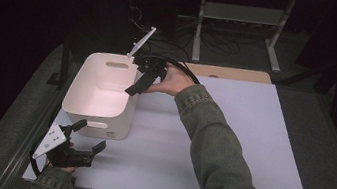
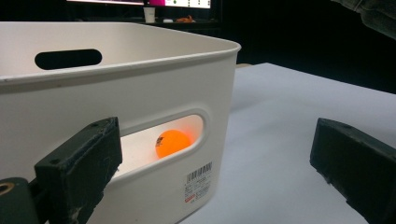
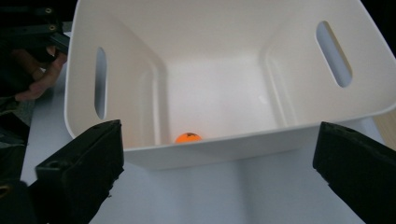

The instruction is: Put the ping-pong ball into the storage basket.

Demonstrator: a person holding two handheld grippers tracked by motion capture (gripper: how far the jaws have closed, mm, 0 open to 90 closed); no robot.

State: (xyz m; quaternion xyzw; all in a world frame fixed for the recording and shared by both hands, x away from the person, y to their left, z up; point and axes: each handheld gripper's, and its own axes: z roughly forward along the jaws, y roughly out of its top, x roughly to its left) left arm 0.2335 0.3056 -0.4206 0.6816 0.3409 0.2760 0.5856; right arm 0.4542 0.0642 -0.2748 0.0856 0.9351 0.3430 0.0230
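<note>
An orange plastic ball [image 3: 188, 137] is seen inside a white plastic bin [image 1: 98, 114] on the table [image 1: 249, 152]; left tongs [image 1: 91, 137] at seven o'clock and right tongs [image 1: 139, 81] at two o'clock are held spread, empty

white bin [image 2: 140, 93] | barcode sticker [image 2: 199, 181] on outer wall | print too small to read

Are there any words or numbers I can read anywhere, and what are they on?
None can be read.
Sticker on the outside of the white bin, below its handle slot: a barcode with tiny print, too small to read.
Dark mark on the orange ball inside the bin: too blurred to read.
Screen strip at the top of the left gripper view: coloured dots, no legible text.
</note>
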